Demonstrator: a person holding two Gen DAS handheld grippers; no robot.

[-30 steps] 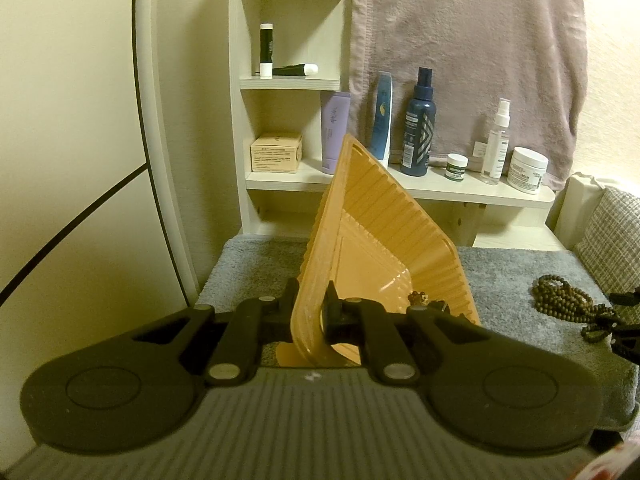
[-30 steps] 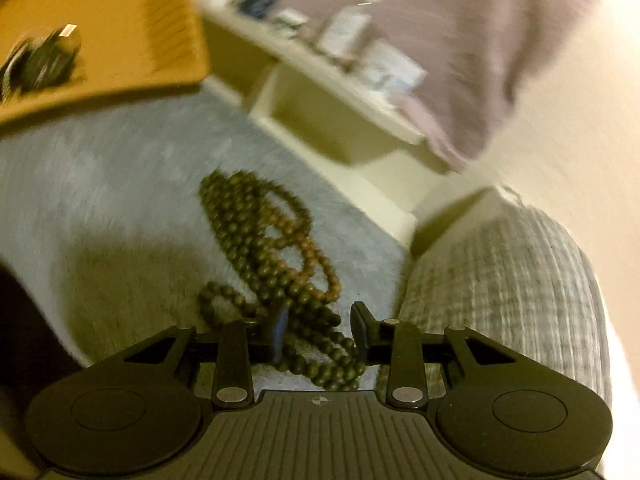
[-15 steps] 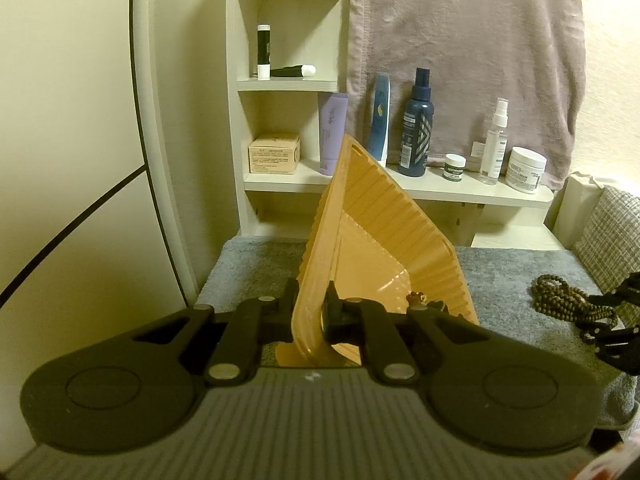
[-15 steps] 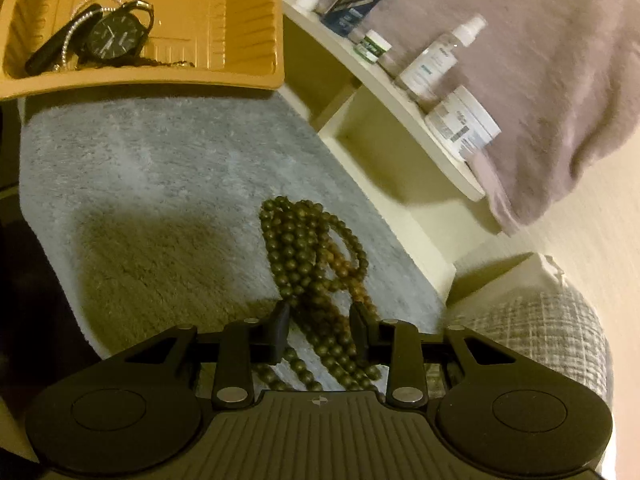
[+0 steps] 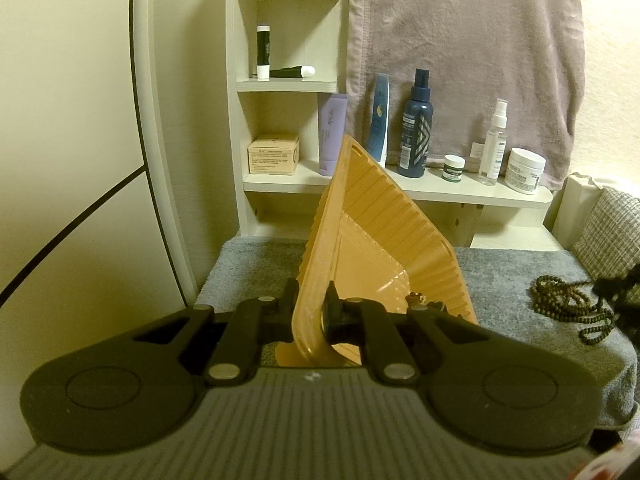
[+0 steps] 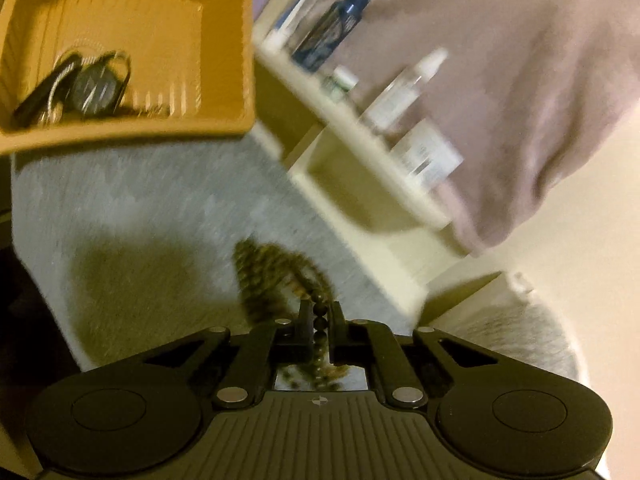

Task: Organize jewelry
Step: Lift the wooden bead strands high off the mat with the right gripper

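My left gripper [image 5: 312, 304] is shut on the near wall of an orange ribbed tray [image 5: 380, 232], which it holds tilted up off the grey mat. In the right wrist view the tray [image 6: 120, 136] holds a dark wristwatch [image 6: 96, 88] and a thin chain. A brown bead necklace [image 6: 272, 268] lies bunched on the mat, also seen as the necklace [image 5: 568, 304] at the right of the left wrist view. My right gripper [image 6: 320, 312] is closing its jaws on one strand, beads pinched between the pads. Motion blur smears the rest of the pile.
The grey mat [image 5: 500, 276] covers the surface. Behind it a white shelf [image 5: 460, 196] carries bottles and jars, under a hanging mauve towel [image 5: 460, 40]. A checked cushion [image 5: 612, 232] sits at the right. A curved white panel [image 5: 148, 120] stands at the left.
The right gripper's jaws have closed around a strand of the beads and the gripper has risen, drawing the strand upward. The left gripper and the tray have kept still.
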